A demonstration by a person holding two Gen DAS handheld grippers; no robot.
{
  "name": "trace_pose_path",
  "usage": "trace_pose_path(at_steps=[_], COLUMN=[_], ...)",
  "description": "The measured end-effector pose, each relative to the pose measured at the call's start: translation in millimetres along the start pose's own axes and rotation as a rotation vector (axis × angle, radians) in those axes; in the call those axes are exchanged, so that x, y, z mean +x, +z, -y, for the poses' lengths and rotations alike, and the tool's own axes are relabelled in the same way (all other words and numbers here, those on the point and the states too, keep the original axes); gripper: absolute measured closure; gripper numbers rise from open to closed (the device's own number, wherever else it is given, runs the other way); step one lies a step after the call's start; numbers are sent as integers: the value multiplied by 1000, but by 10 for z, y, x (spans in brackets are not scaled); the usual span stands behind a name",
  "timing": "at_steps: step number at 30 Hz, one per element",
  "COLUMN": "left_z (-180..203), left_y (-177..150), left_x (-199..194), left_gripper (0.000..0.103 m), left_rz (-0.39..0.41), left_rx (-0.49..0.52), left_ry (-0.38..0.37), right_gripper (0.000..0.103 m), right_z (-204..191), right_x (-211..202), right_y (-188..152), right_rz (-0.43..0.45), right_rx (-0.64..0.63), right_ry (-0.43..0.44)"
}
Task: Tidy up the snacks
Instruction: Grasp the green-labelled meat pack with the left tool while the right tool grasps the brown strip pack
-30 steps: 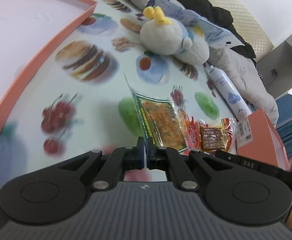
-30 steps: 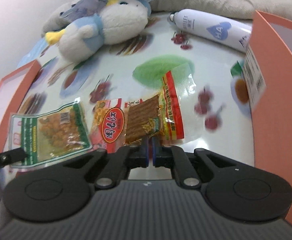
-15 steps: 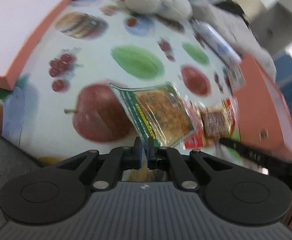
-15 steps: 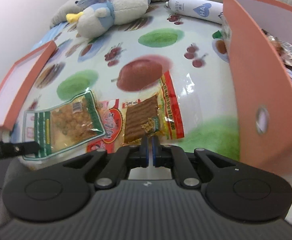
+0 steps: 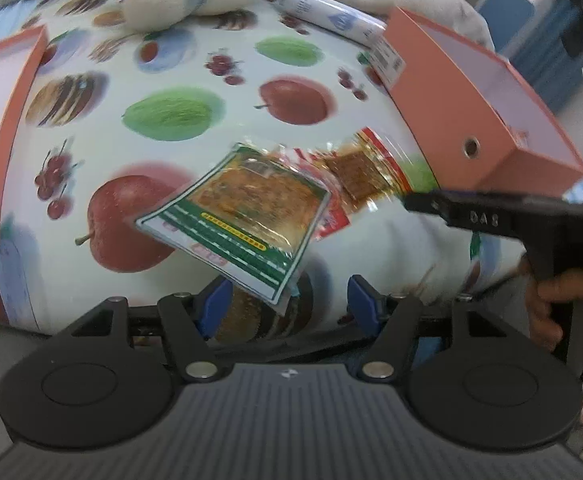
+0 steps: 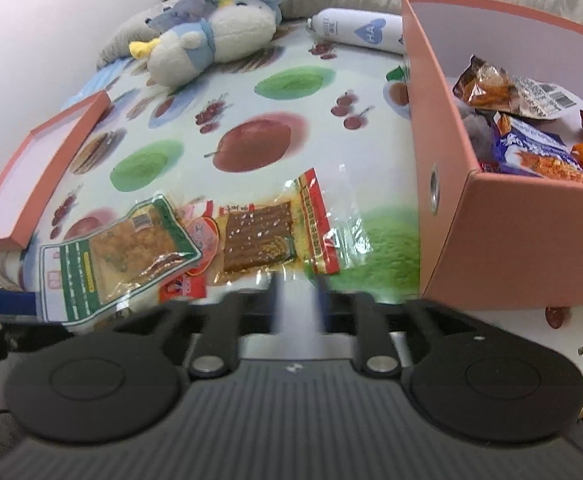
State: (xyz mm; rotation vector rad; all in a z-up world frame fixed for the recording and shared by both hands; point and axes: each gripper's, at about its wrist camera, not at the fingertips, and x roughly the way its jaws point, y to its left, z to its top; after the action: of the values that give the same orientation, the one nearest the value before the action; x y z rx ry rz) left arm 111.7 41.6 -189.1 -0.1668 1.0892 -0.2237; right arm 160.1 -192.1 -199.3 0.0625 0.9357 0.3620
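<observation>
Left tool (image 5: 289, 300) gapes wide just below the green snack packet (image 5: 243, 216), right tool (image 6: 295, 300) blurred, grip unclear, beside the orange box (image 6: 487, 236).

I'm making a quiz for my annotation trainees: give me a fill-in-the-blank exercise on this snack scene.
The left gripper has its jaws ___. The green-bordered plastic snack packet lies ___ of the red-edged clear packet of brown sticks in both views. The orange cardboard box holds several ___. The white-and-blue plush bird has a ___ beak.
Missing: open; left; snacks; yellow.
</observation>
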Motion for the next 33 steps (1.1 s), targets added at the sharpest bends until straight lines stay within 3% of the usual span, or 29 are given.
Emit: trace_pose_path(at_steps=[3,11,17,23,25,33], left_z=[69,127,-55,-61,-39,-108], left_y=[2,88,404,667,719,766], left_x=[-41,-162,241,599,697,1000], left_gripper=[22,19,15,10,10,11], left_rz=[-11,55,31,12,12,-61], left_rx=[37,79,76,159,192,195], left_ry=[9,12,47,32,27,15], right_gripper=[54,53,39,32,21,20], right_z=[-24,-114,-142,-174,-194,-268], right_x=[-18,46,99,97,102,260], right_y=[-18,-36,-69,-66,-55,-19], right_rz=[22,44,65,97,114,117], right_rx=[-19,-84,-134,-179,-195,-284], right_ry=[31,52,58,56,48,45])
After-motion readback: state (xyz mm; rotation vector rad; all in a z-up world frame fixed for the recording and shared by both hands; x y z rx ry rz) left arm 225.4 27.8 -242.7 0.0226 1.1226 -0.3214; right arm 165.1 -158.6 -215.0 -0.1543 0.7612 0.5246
